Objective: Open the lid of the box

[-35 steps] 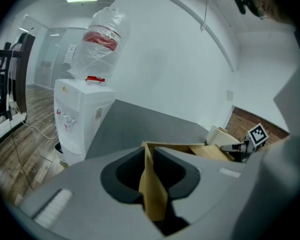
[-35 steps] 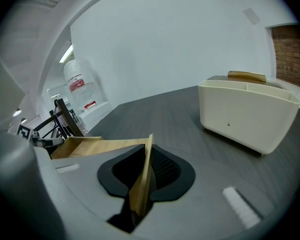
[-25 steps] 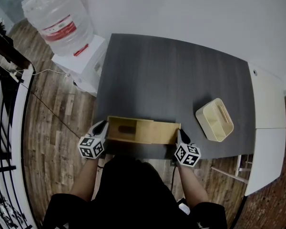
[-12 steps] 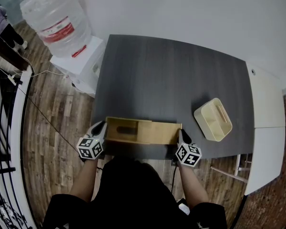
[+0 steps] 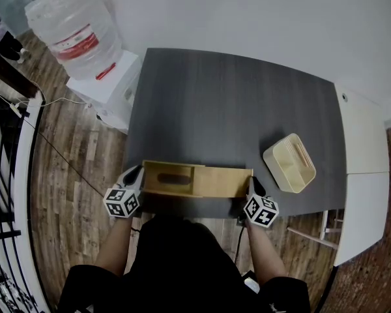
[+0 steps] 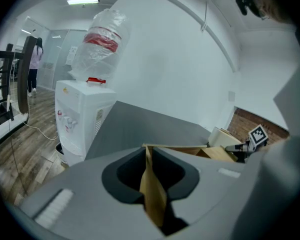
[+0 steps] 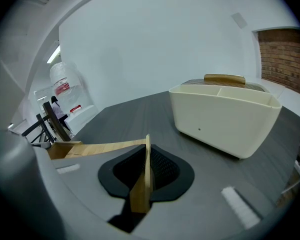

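Head view, from the left edge: a black railing (image 5: 3, 194) runs over the wooden floor (image 5: 72, 175). Right of it, in the upper left of the frame, a white water dispenser (image 5: 111, 87) carries a clear bottle (image 5: 72, 28) and stands just beside the left edge of the dark grey table (image 5: 234, 103).

The left gripper (image 5: 141, 173) sits at the table's lower left corner. In the left gripper view its jaws are closed tight on the thin end wall of the box (image 5: 158, 182).

The wooden box lies lengthwise along the table's lower edge, at the bottom centre of the frame, its left end close to the table's left edge. Its left part is uncovered and shows a dark slot inside. The lid (image 5: 225, 180) covers the rest and reaches to the right end. Above the box, the tabletop is bare up to its far edge at the white wall (image 5: 247, 12).

The right gripper (image 5: 253, 184) is at the lid's right end. In the right gripper view its jaws have just been closing, and they pinch the thin wooden edge of the lid between the pads.

Further right and slightly higher, a cream container (image 5: 289, 163) stands tilted on the table, apart from the box and near the right edge. A white surface (image 5: 365, 149) adjoins the table there.
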Available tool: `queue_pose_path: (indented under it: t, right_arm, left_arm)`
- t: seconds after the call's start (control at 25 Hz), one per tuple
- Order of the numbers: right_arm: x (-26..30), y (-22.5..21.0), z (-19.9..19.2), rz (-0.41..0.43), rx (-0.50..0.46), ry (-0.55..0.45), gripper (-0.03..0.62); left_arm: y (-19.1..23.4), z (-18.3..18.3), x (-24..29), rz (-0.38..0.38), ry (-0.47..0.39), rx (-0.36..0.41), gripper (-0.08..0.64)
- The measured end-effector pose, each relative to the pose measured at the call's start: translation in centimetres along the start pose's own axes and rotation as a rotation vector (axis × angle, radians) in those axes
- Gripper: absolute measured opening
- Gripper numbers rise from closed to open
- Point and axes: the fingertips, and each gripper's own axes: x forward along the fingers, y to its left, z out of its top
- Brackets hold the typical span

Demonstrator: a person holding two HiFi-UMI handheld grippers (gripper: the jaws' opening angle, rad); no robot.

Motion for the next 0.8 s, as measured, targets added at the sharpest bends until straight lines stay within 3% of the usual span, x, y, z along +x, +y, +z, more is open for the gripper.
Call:
queue_pose_path:
  t: [0.8]
  right_arm:
    - [0.11, -0.12, -0.05, -0.004, -0.030, 0.020, 0.032]
  left_arm:
    - [0.40, 0.25, 0.41, 0.030, -0.001, 0.004, 0.034]
